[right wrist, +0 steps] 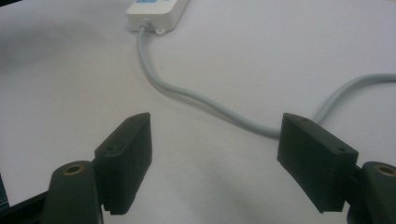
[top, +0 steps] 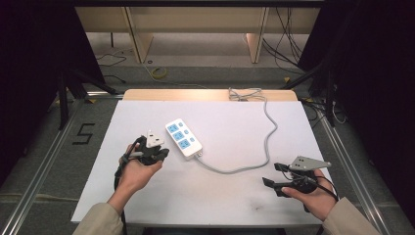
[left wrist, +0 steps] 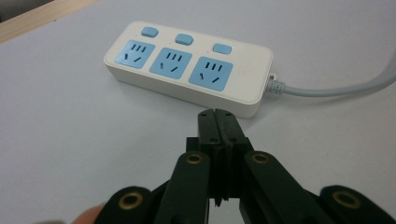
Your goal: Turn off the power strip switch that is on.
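White plastic with three blue socket faces, the power strip [top: 183, 138] lies flat near the middle of the white worktop [top: 147, 205], set at an angle. Its grey cable [top: 266, 139] leaves the near end, curves across the sheet and runs up to the far edge, where the slack is bundled.

The left tool [top: 156, 152] is held just beside the strip on its left, and its jaws are pressed together with nothing between them. In the left gripper view the closed tip [left wrist: 218, 123] points at the side wall of the strip, near the socket closest to the cable. I judge that this closed shape is chosen for pushing or pressing, perhaps one of the blue switches [left wrist: 221, 48], and not for taking hold.

The right tool [top: 276, 175] waits well apart, near the front right corner of the worktop, with its jaws wide and empty. In the right gripper view the cable [right wrist: 205, 105] passes on the sheet beyond the two pads, so this hand seems placed to catch the cable if needed.
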Tool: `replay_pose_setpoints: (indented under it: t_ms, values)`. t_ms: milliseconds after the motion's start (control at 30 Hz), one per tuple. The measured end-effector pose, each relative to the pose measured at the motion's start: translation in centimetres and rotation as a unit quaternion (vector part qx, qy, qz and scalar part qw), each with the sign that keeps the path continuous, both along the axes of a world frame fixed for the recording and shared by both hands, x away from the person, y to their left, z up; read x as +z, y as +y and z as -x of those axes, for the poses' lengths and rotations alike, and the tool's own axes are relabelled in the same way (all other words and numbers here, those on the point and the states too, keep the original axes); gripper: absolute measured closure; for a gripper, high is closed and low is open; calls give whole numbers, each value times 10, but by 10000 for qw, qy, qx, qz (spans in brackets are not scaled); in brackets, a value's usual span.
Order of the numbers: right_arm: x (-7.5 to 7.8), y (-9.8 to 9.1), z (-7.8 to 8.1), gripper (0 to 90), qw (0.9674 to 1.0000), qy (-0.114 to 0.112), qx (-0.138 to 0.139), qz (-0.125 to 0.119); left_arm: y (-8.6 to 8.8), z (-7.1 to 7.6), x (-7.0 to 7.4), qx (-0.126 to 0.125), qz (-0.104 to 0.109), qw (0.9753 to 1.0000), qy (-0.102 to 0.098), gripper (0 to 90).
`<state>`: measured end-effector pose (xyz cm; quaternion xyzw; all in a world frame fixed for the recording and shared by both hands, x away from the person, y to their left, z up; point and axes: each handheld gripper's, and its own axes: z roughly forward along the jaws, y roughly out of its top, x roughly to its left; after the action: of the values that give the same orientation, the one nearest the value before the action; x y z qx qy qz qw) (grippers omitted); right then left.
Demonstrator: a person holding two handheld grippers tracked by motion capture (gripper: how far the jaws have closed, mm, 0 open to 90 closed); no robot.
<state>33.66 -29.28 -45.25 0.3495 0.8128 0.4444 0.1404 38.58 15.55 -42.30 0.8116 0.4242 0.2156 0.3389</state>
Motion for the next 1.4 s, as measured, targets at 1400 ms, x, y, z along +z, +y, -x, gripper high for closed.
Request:
replay_pose_setpoints:
  t_ms: [1400]
  values:
    - [-1,0,0,271,10000,50,-1,15,-15,-21,2,-114,-115,9999,33,900]
